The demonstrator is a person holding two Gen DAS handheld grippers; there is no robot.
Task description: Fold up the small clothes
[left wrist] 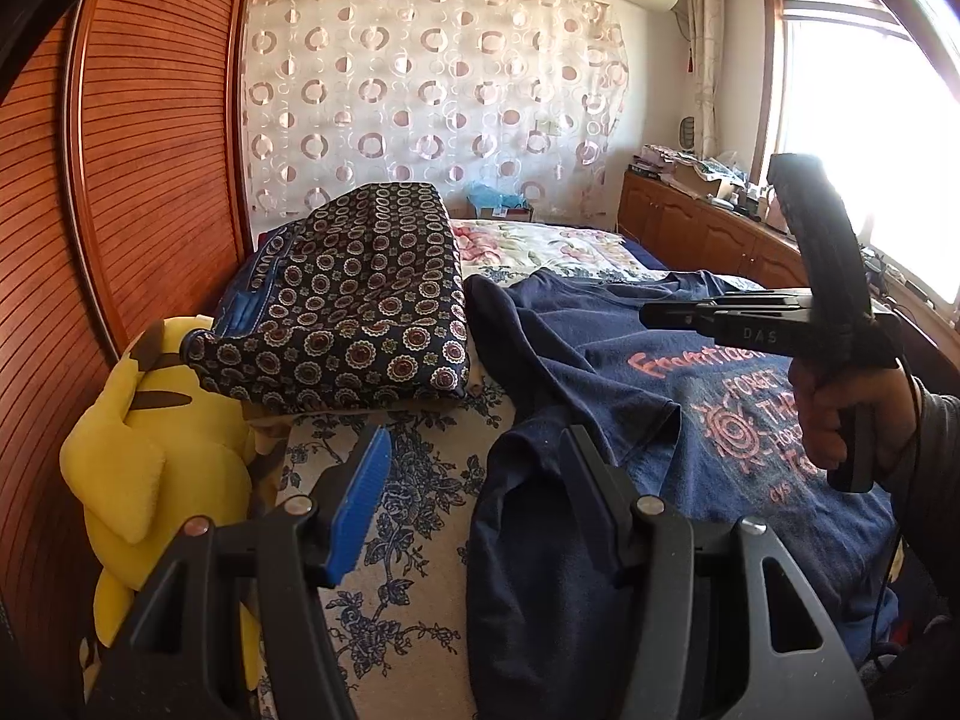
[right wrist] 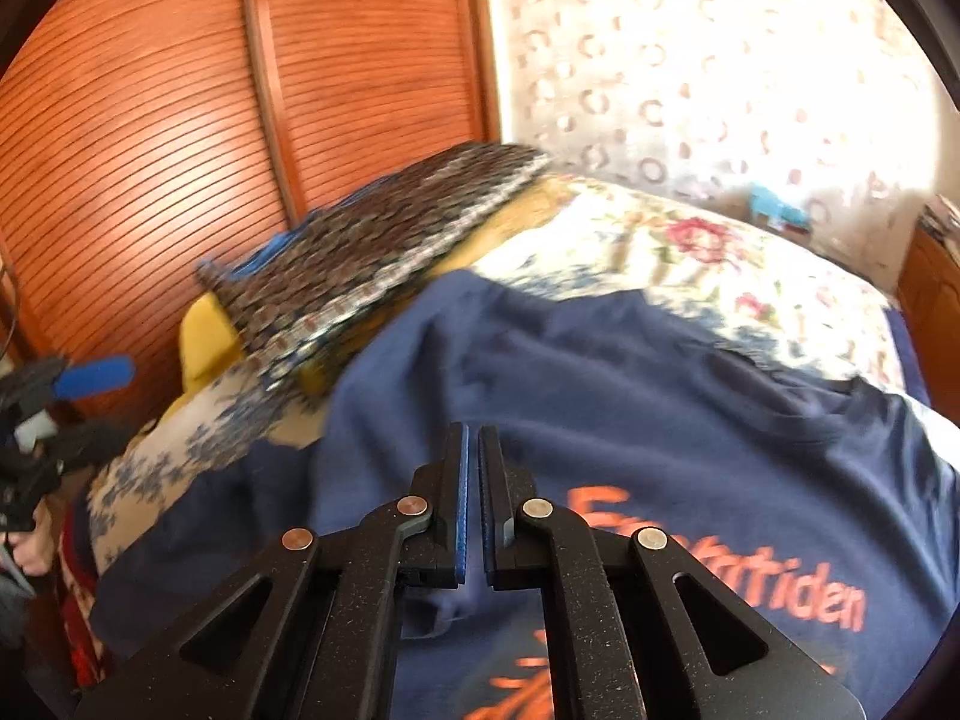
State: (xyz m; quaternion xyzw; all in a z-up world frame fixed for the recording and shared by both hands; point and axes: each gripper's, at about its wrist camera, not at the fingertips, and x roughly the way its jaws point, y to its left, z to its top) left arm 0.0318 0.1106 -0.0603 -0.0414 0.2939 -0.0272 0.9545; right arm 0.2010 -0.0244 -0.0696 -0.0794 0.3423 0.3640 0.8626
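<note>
While the navy shirt (left wrist: 606,360) is lying spread on the bed (left wrist: 420,480), print side up, its near left edge is being straddled by the left gripper (left wrist: 474,501): one blue-padded finger is poised over bare floral bedcover, the other over the dark cloth. These jaws are being held spread, with nothing pinched between them. The right gripper (right wrist: 472,498) is being held above the shirt's middle, just short of the orange lettering (right wrist: 750,570), and its jaws are pressed together with only a sliver of gap showing; no cloth is being gripped there, as far as the blurred right view allows.

The shirt's long axis is running away from both cameras, collar end towards the far pillow (left wrist: 360,300) and hem towards the person. A sleeve is trailing off to the left, close under the left jaws, so the left hand is judged the nearer one for taking that sleeve or side edge and carrying it across towards the print. The right jaws would need to be opened before any hold is taken.
</note>
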